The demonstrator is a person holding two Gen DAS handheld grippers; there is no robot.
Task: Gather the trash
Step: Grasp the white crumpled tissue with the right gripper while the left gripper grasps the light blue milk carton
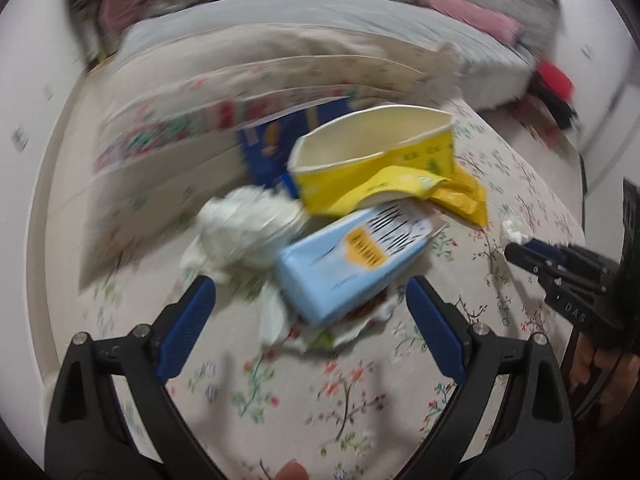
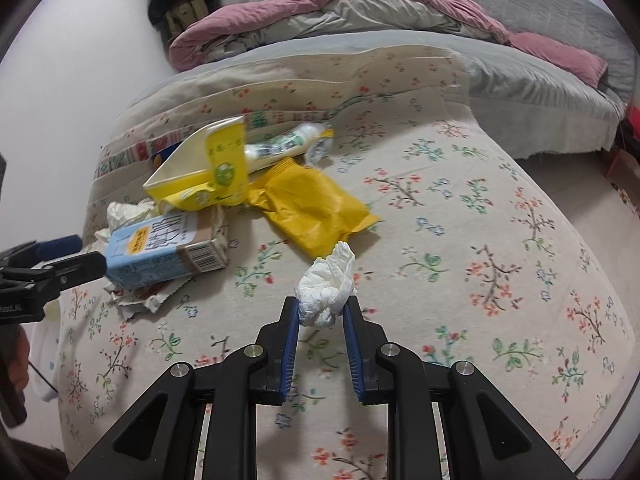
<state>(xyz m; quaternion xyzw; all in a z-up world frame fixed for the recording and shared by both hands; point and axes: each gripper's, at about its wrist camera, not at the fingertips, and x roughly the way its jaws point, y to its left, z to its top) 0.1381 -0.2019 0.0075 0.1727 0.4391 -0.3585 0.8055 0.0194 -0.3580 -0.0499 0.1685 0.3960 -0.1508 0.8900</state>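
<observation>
A pile of trash lies on the floral bedspread (image 2: 460,240). It holds a light-blue carton (image 1: 344,260) (image 2: 160,256), a crushed yellow cup (image 1: 372,160) (image 2: 204,172), a yellow wrapper (image 2: 316,208) (image 1: 464,196), crumpled white paper (image 1: 248,232) (image 2: 128,212) and a white-green tube (image 2: 284,146). My left gripper (image 1: 310,300) is open, its fingers either side of the carton's near end. My right gripper (image 2: 322,308) is shut on a crumpled white tissue (image 2: 328,288), held just above the bedspread; it also shows in the left wrist view (image 1: 516,246).
A flat torn wrapper (image 2: 144,296) lies under the carton. A blue packet (image 1: 268,148) lies behind the cup. Pink and grey quilts (image 2: 320,12) and a grey pillow (image 2: 540,12) are heaped at the bed's far end. The bed's edge drops off at the right.
</observation>
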